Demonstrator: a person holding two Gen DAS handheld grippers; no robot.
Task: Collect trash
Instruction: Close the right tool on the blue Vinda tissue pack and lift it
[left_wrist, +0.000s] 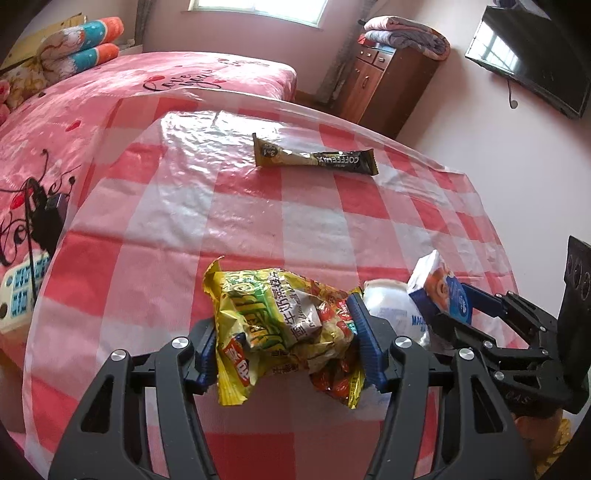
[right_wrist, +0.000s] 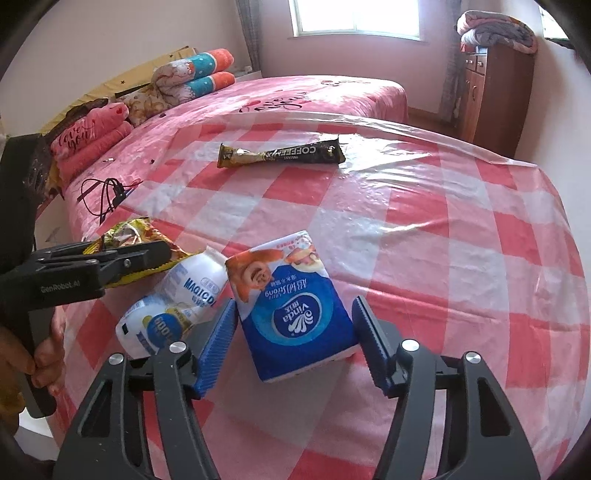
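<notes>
Already the left gripper (left_wrist: 284, 343) is clenched on the crumpled yellow snack wrapper (left_wrist: 284, 328). Right gripper (right_wrist: 293, 343) straddles the blue tissue pack (right_wrist: 295, 317) on the checked table (right_wrist: 443, 240), right pad apart: pack may pivot, nudging the white bottle (right_wrist: 173, 306).

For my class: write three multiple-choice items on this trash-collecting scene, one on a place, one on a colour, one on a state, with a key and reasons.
1. Where does the coffee sachet lie?
A. At the far side of the checked tablecloth
B. On the bed
C. Between gripper fingers

2. What is the main colour of the tissue pack?
A. Green
B. Blue
C. Black

3. What is the left gripper doing?
A. Standing empty
B. Gripping a bottle
C. Clamping the yellow snack wrapper

Key: 1 A, it lies alone far across the cloth. 2 B, its wrapping is mostly blue. 3 C, both pads press into the crumpled wrapper, while the right gripper straddles the pack with a gap on one side.
</notes>
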